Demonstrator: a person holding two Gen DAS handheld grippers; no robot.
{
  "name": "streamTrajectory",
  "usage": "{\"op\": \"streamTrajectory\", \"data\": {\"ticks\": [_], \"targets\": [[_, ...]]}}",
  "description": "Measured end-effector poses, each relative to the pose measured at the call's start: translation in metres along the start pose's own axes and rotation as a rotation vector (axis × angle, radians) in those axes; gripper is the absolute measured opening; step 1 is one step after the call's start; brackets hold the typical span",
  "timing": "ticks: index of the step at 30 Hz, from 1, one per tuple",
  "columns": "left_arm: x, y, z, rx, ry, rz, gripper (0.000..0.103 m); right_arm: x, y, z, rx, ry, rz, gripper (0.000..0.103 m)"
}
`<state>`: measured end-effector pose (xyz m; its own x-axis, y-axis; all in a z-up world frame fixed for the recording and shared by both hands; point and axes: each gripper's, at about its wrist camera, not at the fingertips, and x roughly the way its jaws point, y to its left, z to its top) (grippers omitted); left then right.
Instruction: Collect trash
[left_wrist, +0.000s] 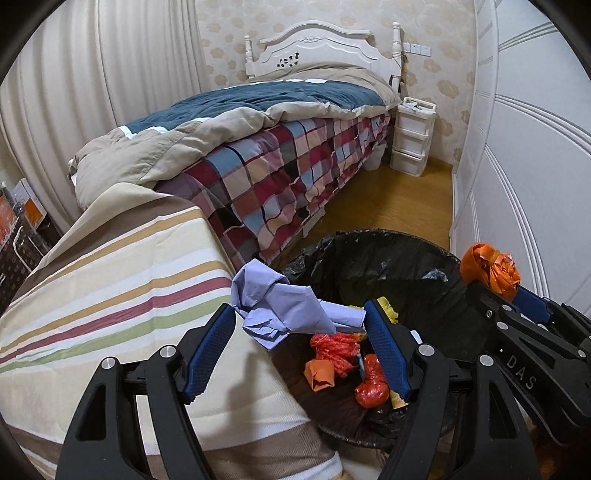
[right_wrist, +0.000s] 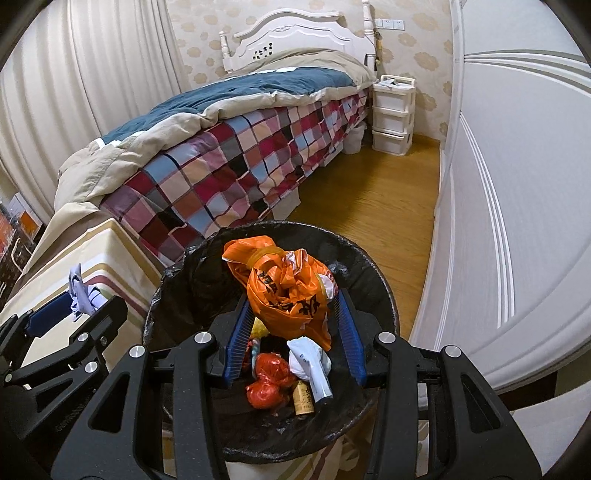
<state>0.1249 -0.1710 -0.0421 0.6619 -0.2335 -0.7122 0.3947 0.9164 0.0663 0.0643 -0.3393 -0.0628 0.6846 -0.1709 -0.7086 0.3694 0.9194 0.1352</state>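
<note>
Working from the left, I have the left gripper (left_wrist: 299, 325) spread wide around the crumpled lilac paper (left_wrist: 284, 306); whether either pad is actually pressing it I cannot tell, so I would not call it held. It sits at the edge of the striped cloth (left_wrist: 110, 295), partly overhanging the black-lined bin (right_wrist: 177, 280). Its long axis runs roughly across the gap between the fingers, the rolled end pointing toward the bin. I would carry it fully past the rim before letting go, since a short drop could land it on the cloth.

Further right, my right gripper (right_wrist: 295, 317) has the orange plastic bag (right_wrist: 288, 288) between its fingers, over the bin's mouth, though the grip looks loose. The bag stands roughly upright, knotted end away from me. I judge it can drop straight down.
</note>
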Motion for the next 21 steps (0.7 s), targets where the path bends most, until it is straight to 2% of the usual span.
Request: {"op": "streamTrajectory", "data": {"ticks": [10,12,21], "targets": [[0.0032,-0.0003,0.0021,-0.018,-0.001,-0.001,0.082,0.0052,-0.0041,0.0006,0.003,0.003,-0.007,0.045],[0.0032,-0.0005,0.0020,-0.014,-0.001,0.005,0.083,0.0063,-0.0060,0.0005,0.006,0.000,-0.012,0.055],[0.0001,0.0013,0.0032,-0.008,-0.017,0.023,0.085,0.0024,-0.0077,0.0012,0.008,-0.017,-0.031,0.062]]}}
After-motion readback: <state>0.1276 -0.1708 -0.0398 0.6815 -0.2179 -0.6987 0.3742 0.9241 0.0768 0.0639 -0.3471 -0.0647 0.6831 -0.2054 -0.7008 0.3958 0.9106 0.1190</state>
